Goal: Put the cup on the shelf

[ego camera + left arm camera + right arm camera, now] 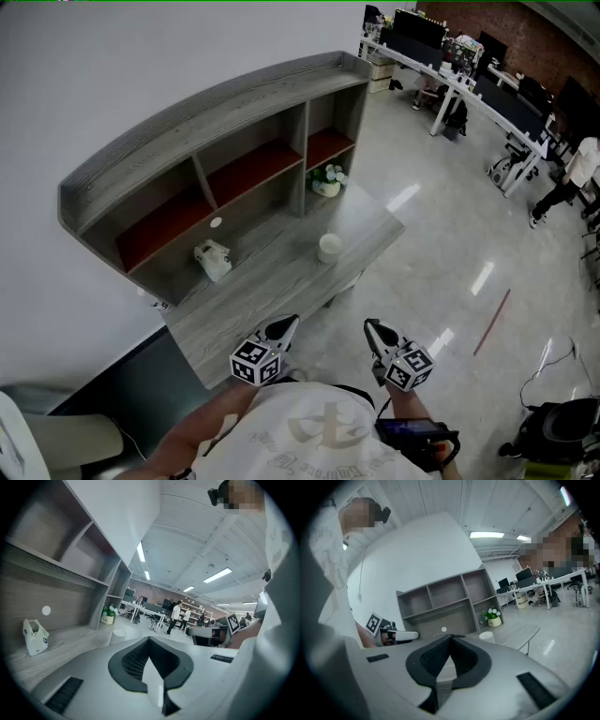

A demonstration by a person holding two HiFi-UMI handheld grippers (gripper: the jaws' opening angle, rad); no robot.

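Note:
A small white cup point(329, 247) stands on the grey desktop point(253, 300) below the shelf unit point(225, 141), near the desktop's right end. It also shows low and small in the left gripper view, cup point(119, 633), and just past the jaws in the right gripper view, cup point(486, 635). My left gripper point(285, 324) hovers at the desk's near edge, shut and holding nothing. My right gripper point(374, 329) hangs over the floor to the right of it, also shut and empty. Both are well short of the cup.
A white bag point(213, 260) sits on the desktop to the left of the cup. A potted plant point(327, 181) stands in the lower right compartment. The upper compartments have red backs. Office desks point(469, 84) and a person point(574, 183) are far right across shiny floor.

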